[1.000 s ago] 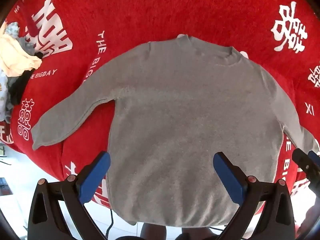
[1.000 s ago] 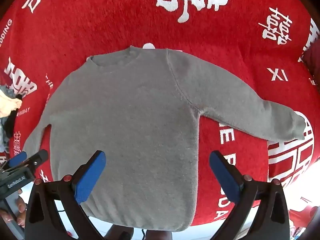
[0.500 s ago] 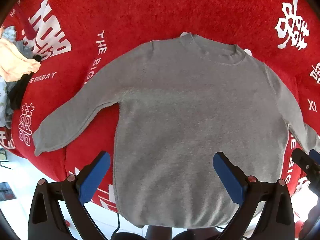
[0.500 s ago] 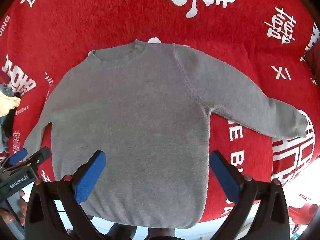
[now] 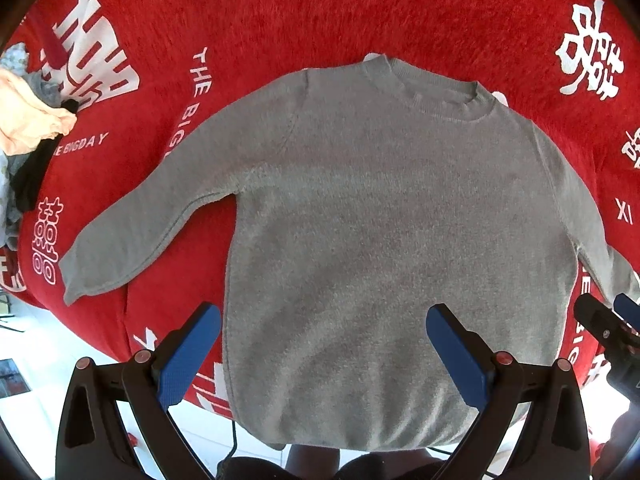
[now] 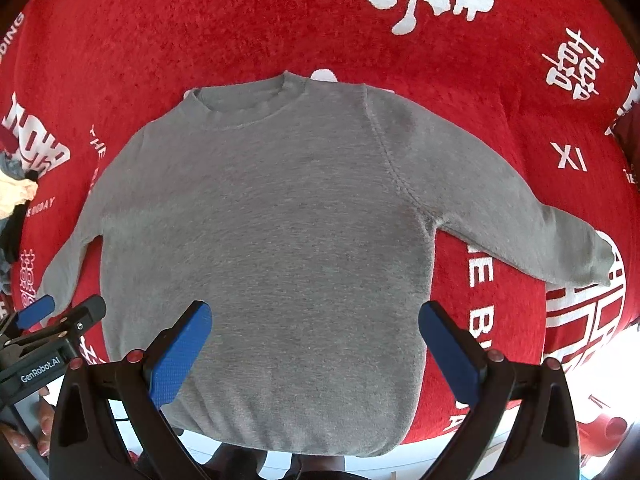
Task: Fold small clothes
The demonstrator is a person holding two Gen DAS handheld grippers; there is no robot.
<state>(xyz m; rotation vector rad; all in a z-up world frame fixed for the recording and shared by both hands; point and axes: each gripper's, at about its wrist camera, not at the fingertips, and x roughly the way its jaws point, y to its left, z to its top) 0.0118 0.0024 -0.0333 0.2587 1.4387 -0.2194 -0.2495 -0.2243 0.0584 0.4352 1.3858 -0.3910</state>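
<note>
The left gripper [image 5: 322,354] hangs low in the frame with its blue-padded jaws spread wide and nothing between them, poised above the lower hem of the grey sweater [image 5: 384,240]; the right gripper [image 6: 316,354] does the same in its own view, jaws just as wide and just as empty. Both look parked over the hem, left one nearer the sweater's left edge and right one nearer its right edge, which I take as lining up for a first fold rather than a grab already begun. The sweater fills the centre of both frames, laid flat and face up, ribbed round collar [image 5: 430,90] toward the top, both long sleeves angled out and down to the sides, so no fold looks made yet. Its knit seems soft and faintly fuzzy, with raglan seams running from neck to underarm. Beneath lies a plush red blanket [image 5: 280,12] printed with white characters and letters. At the far left a heap of other clothes [image 5: 28,128], peach, grey and black, waits crumpled.
</note>
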